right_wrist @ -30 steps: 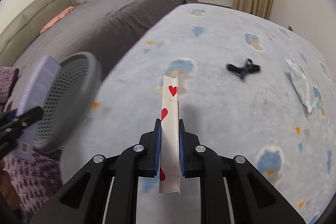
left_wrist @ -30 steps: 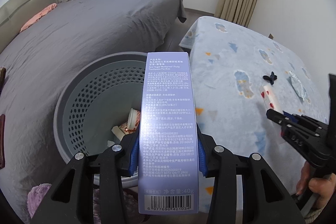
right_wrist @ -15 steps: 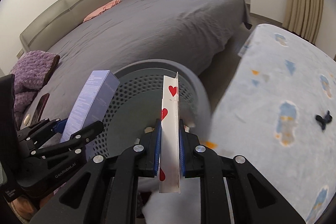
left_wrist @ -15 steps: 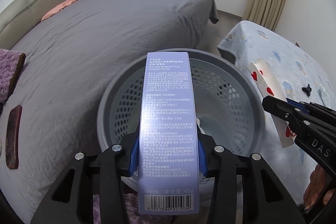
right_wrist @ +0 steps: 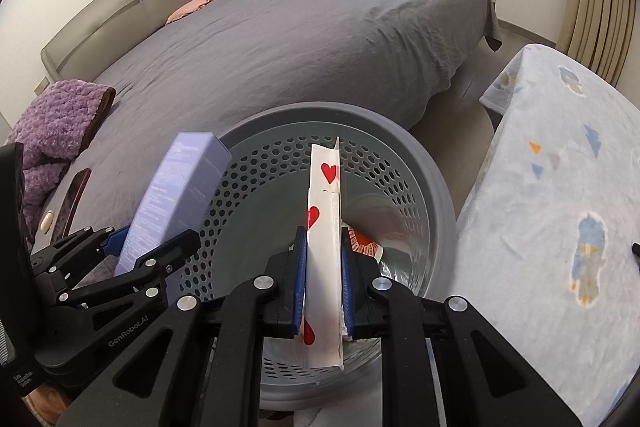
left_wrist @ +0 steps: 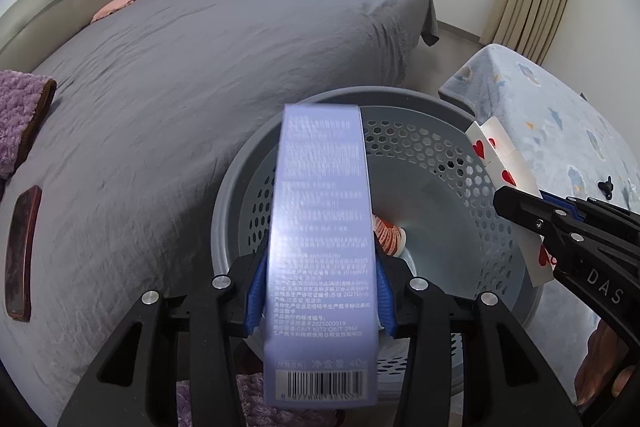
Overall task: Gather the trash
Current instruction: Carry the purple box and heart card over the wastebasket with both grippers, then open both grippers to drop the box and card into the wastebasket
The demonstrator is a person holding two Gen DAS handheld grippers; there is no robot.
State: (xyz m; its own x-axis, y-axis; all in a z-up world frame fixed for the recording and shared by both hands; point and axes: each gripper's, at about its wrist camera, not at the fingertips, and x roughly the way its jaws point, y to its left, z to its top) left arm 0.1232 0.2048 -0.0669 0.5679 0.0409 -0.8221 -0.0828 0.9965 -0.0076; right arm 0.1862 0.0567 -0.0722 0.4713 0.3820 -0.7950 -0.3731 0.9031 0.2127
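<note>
Because both pieces of trash are meant to fall into the basket, I hold them over its mouth rather than beside it. My left gripper is clamped by its blue pads on the lower part of a lavender toothpaste box, a long stiff carton with small print and a barcode, standing upright above the near rim. My right gripper is closed tight on a flattened white wrapper with red hearts, thin glossy card held edge-on, so it should drop straight down once I let go (my guess, not yet tried). Below them sits the round grey basket, smooth plastic with honeycomb holes in its wall, already holding an orange-and-white scrap at the bottom. Beyond lie the grey bed and, to the right, a fleecy pale-blue cloth.
</note>
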